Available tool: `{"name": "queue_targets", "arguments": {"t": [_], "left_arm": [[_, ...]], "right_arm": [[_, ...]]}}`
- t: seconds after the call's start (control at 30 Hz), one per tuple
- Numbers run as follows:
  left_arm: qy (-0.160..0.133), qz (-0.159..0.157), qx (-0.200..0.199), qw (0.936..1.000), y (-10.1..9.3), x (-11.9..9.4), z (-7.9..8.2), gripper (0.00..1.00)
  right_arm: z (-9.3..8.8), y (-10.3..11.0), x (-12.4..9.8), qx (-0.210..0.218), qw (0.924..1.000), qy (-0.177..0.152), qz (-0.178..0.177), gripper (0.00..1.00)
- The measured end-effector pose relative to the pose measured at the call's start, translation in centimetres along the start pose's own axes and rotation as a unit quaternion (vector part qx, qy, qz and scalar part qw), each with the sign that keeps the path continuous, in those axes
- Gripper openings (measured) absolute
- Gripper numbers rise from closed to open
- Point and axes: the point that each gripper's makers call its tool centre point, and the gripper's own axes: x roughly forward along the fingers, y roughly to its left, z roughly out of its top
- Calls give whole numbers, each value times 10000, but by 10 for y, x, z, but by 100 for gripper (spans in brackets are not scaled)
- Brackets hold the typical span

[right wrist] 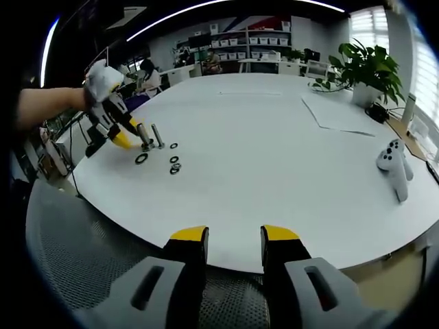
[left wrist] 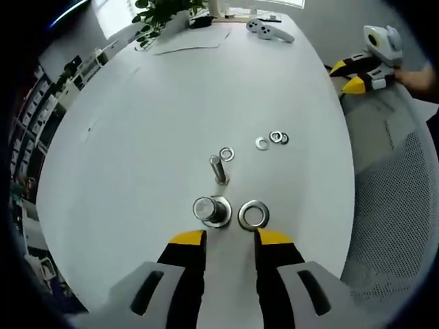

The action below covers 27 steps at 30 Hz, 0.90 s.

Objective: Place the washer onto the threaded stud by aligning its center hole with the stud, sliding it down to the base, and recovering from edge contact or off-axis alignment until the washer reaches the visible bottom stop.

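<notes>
Both grippers' jaws gape, empty: left gripper [left wrist: 230,238] nears large washer [left wrist: 253,214] beside stud [left wrist: 218,169] (flat washer could skid off worktop [left wrist: 137,137]).

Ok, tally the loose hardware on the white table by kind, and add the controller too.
Large washer: 1
Small washers: 4
Upright studs: 2
White controller: 1
Total: 8
</notes>
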Motion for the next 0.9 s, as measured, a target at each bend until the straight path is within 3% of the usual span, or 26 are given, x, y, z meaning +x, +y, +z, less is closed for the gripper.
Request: {"name": "queue_targets", "arguments": {"t": [0.33,0.9], "left_arm": [[-255,-97,-294,9992,-18,3,1,35],[-331,-270,-517,9977,-30,22,0,36]], "right_arm": [[0,0,0,0,10000,-1,-2,33],[0,0,0,9,10000,-8,-25,33]]}}
